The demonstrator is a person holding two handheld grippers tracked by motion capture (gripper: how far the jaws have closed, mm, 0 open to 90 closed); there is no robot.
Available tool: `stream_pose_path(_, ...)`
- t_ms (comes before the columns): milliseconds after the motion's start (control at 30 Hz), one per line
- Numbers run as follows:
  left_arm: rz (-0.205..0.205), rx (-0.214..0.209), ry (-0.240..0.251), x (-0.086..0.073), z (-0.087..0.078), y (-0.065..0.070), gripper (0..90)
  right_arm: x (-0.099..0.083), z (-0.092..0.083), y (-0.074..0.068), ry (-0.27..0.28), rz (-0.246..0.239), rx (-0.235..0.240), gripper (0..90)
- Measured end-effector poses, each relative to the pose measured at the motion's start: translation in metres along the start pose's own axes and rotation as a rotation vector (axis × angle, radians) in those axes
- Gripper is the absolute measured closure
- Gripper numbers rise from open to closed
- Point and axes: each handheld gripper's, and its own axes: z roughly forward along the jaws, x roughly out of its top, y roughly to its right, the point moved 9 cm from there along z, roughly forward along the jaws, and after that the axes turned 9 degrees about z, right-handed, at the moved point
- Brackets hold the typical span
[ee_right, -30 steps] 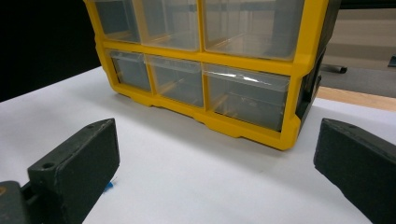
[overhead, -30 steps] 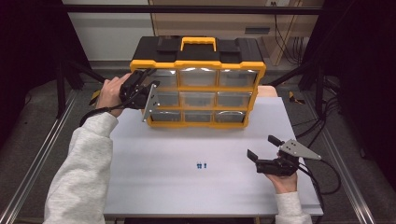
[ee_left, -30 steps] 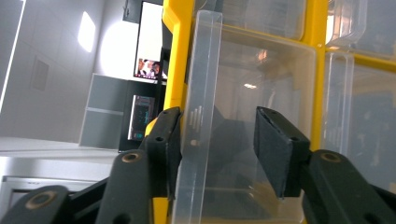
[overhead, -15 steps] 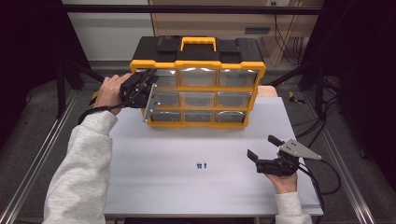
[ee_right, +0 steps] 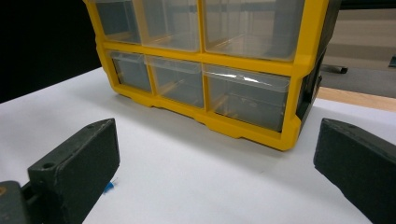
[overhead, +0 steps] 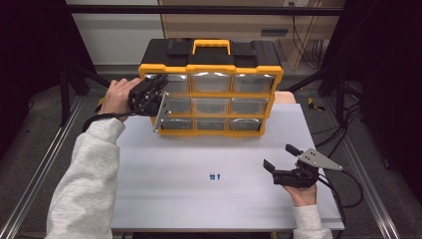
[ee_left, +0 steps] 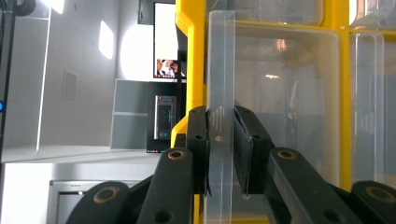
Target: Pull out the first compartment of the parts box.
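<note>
Left gripper view: our left gripper [ee_left: 220,140] jaws, just closing, pinch clear drawer front [ee_left: 220,70] at left column of yellow organizer [overhead: 211,92]. Right gripper [overhead: 281,162] gapes wide, idle on table [overhead: 164,199]. Risk: thin lip slips out if we pull askew; organizer could slide.

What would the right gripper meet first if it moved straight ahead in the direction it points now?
Probably the yellow organizer. The right gripper has its fingers open above bare white table, and its own view looks at the lower drawers. Nothing stands between, though the depth is hard to judge.
</note>
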Motion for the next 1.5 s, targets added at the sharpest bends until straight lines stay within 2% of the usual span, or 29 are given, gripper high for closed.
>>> stream_pose_path(333,0.030,-0.005,-0.009,0.002,-0.002,0.000,78.0,0.000,0.000,0.000,-0.003,0.000,0.001,0.7)
stream_pose_path(467,0.024,-0.008,-0.010,0.003,-0.004,0.000,78.0,0.000,0.000,0.000,-0.003,0.000,0.001,0.7)
stream_pose_path(500,0.035,-0.008,-0.011,0.003,-0.005,-0.001,78.1,0.000,0.000,0.000,-0.004,0.004,-0.001,0.7)
stream_pose_path(700,0.026,-0.011,-0.009,0.006,-0.010,0.000,78.1,0.000,-0.001,0.000,-0.004,0.000,-0.001,0.7)
stream_pose_path(733,0.037,-0.011,-0.010,0.006,-0.012,-0.001,78.1,0.000,-0.001,0.000,-0.003,0.003,0.001,0.7)
stream_pose_path(800,0.026,-0.015,-0.008,0.007,-0.014,0.000,78.1,0.000,-0.001,0.000,0.001,0.004,0.000,0.7)
stream_pose_path(833,0.037,-0.014,-0.010,0.008,-0.015,-0.001,78.1,0.000,-0.001,0.000,0.000,0.004,-0.001,0.7)
stream_pose_path(933,0.029,-0.013,-0.008,0.009,-0.018,0.000,78.1,0.000,-0.001,0.000,0.001,0.003,0.000,0.7)
stream_pose_path(967,0.040,-0.012,-0.009,0.009,-0.019,-0.001,78.1,0.000,-0.001,0.000,0.001,0.003,0.000,0.7)
stream_pose_path(1033,0.039,-0.012,-0.008,0.010,-0.022,-0.001,78.1,0.000,-0.001,0.000,-0.001,0.006,-0.002,0.7)
stream_pose_path(1067,0.026,-0.018,-0.005,0.010,-0.023,0.001,78.1,0.000,-0.001,0.000,0.000,0.010,-0.003,0.7)
stream_pose_path(1100,0.039,-0.011,-0.006,0.011,-0.024,-0.001,78.1,0.000,-0.001,0.000,-0.001,0.009,-0.003,0.7)
stream_pose_path(1133,0.032,-0.016,-0.005,0.011,-0.025,0.000,78.1,0.001,-0.001,0.000,0.001,0.011,-0.003,0.7)
stream_pose_path(1167,0.048,-0.012,-0.017,0.011,-0.026,-0.001,78.1,0.000,-0.001,0.000,0.000,0.009,-0.003,0.7)
stream_pose_path(1200,0.035,-0.016,-0.011,0.011,-0.027,0.000,78.1,0.000,-0.001,0.000,-0.001,0.009,-0.003,0.7)
stream_pose_path(1267,0.047,-0.007,-0.010,0.012,-0.029,-0.001,78.1,0.001,-0.001,0.000,0.001,0.011,-0.003,0.7)
stream_pose_path(1367,0.031,-0.007,-0.003,0.013,-0.033,0.001,78.1,0.001,-0.001,0.000,0.004,0.003,-0.001,0.7)
stream_pose_path(1400,0.046,-0.005,-0.006,0.013,-0.034,0.000,78.1,0.001,-0.002,0.001,0.002,0.004,-0.003,0.7)
stream_pose_path(1500,0.032,-0.011,-0.003,0.014,-0.037,0.001,78.1,0.001,-0.001,0.000,0.000,0.010,-0.005,0.7)
